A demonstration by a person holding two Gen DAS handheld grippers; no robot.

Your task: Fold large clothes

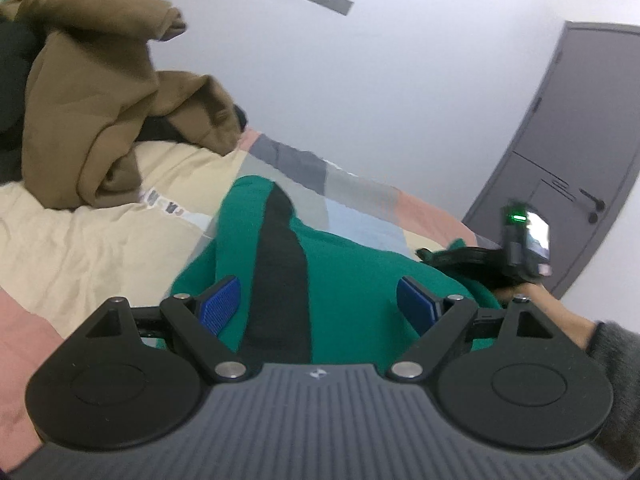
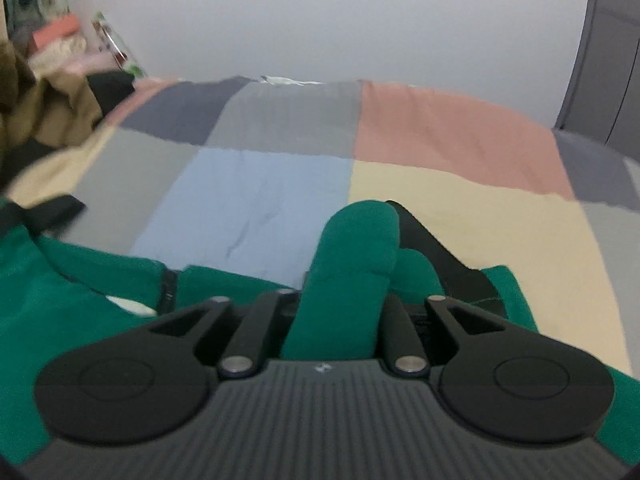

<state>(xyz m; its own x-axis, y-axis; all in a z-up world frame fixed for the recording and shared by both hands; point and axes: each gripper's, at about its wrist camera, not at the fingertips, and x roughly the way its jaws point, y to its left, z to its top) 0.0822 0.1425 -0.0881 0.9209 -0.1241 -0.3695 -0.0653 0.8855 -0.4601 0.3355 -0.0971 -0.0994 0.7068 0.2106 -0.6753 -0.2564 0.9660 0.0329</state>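
Observation:
A green garment (image 1: 352,272) with a black stripe (image 1: 280,280) lies spread on the patchwork bedspread (image 1: 100,248). My left gripper (image 1: 320,300) hovers just over it, its blue pads (image 1: 220,300) wide apart and open, with nothing clamped. In the right wrist view, a bunched fold of the green garment (image 2: 352,256) stands up between the narrowed fingers of my right gripper (image 2: 340,292), which is shut on it; its pads are hidden by the cloth. The right gripper (image 1: 436,256) also shows at the garment's far right edge, held by a hand.
A heap of brown clothing (image 1: 92,112) with black cloth under it sits at the bed's far left. The bedspread (image 2: 272,200) stretches ahead to a white wall. A grey door (image 1: 568,152) stands at the right. A grey sleeve (image 1: 616,360) reaches in from the right.

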